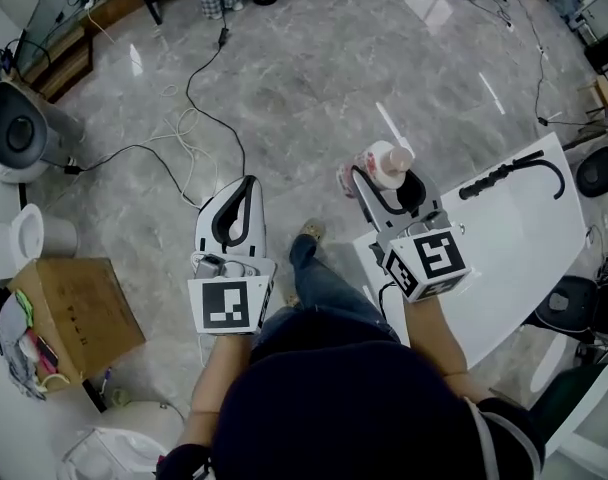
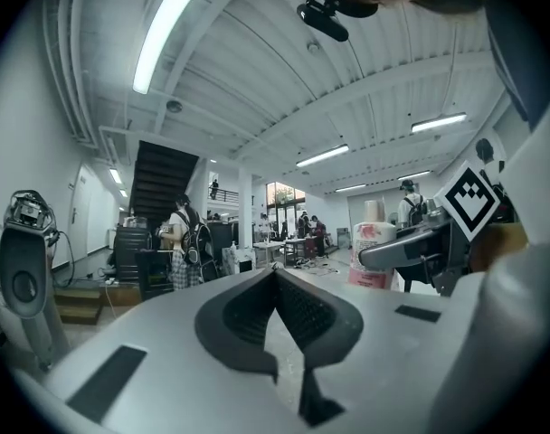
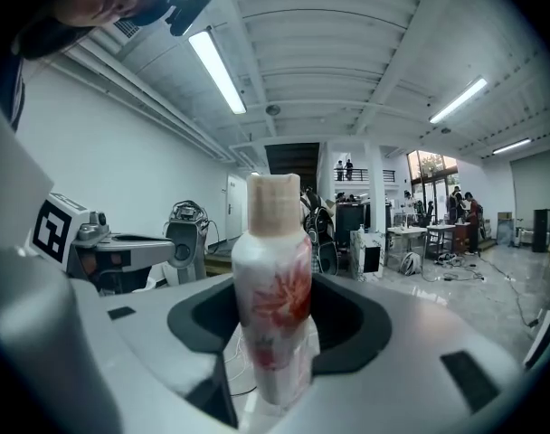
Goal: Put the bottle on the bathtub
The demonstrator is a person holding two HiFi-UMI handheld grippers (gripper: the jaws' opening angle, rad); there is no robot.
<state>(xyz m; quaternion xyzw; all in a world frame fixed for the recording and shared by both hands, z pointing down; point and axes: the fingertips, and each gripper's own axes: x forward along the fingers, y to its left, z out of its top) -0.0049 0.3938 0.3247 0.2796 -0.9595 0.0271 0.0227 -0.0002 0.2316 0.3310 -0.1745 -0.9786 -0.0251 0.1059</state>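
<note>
A white bottle (image 1: 384,165) with a red flower print and a beige cap stands upright in my right gripper (image 1: 386,180), which is shut on its lower body. In the right gripper view the bottle (image 3: 273,287) fills the centre between the dark pads. It hangs over the floor just left of the white bathtub (image 1: 514,238), whose edge runs along the right side. My left gripper (image 1: 244,186) is held over the floor to the left, shut with nothing in it, its pads (image 2: 302,310) meeting in a narrow V. The left gripper view also catches the bottle (image 2: 373,253) at the right.
A black bent tap bar (image 1: 509,173) lies on the tub's far part. A cardboard box (image 1: 79,318), a white cup (image 1: 29,233) and a grey round machine (image 1: 19,133) stand at the left. Cables (image 1: 184,138) trail over the marble floor. People stand far off.
</note>
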